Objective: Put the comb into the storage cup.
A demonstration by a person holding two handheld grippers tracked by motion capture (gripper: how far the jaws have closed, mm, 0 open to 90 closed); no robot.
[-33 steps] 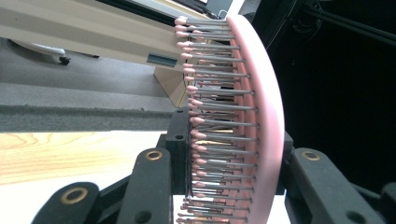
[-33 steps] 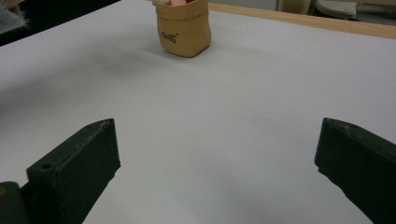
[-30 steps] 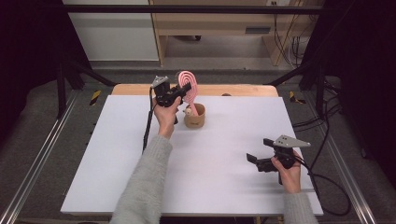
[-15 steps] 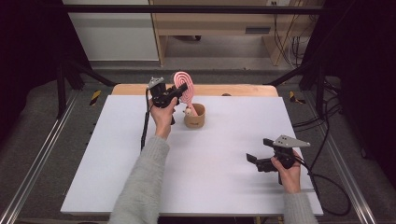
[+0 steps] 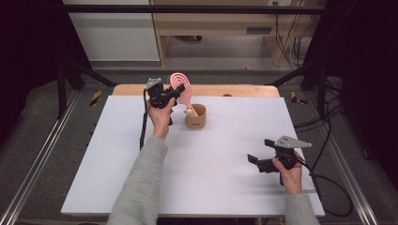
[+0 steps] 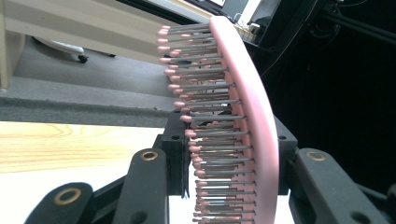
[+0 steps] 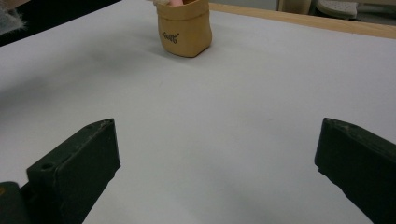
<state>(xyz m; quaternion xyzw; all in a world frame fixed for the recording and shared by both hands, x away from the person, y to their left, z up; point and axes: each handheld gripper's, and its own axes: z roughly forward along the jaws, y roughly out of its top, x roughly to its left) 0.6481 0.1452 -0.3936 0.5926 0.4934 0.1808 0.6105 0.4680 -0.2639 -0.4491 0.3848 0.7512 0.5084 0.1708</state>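
In the high view, the left gripper point(image 5: 174, 93) at the far left of the white table point(image 5: 141, 187) clamps a pink hairbrush point(image 5: 181, 89), whose handle end goes down into the tan cup point(image 5: 195, 116) just beside it, while the right gripper point(image 5: 256, 159) rests at the near right, well apart. In the left gripper view, the hairbrush point(image 6: 233, 140) stands between the two black jaws (bristles facing left), and the jaws have just been opening a little around it. In the right gripper view, the jaws stand wide apart with bare table point(image 7: 224, 140) between them, and the cup point(image 7: 184, 29) is far ahead.

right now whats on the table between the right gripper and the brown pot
Nothing: in the right gripper view the white table runs bare from the open right gripper to the brown pot.
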